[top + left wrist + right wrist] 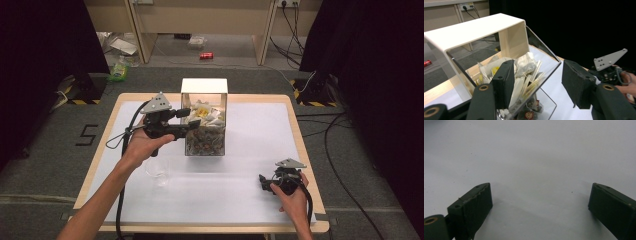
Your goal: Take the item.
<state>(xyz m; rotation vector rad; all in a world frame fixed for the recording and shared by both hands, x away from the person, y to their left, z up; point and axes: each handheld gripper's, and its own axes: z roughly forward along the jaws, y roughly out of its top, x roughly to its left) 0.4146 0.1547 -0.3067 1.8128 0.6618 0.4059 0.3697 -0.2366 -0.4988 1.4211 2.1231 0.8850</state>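
Sachets (524, 65) and little paper packets are what I'm after, heaped in the top of a clear dispenser box (205, 131) with a white cover (474, 30), standing at the middle back of the table (250, 210). My left gripper (537, 80) is at the box's open side, jaws part open with nothing pinched yet; one jaw reaches in among the packets and the other hangs outside the clear wall. Risk as I see it: closing like this clamps the wall, not a sachet, and could tip the box or spill the pile. A clear cup (159, 172) sits near my left forearm, easy to clip. Right gripper (274, 184) rests wide open and empty near the front right edge, with plenty of bare mat between.
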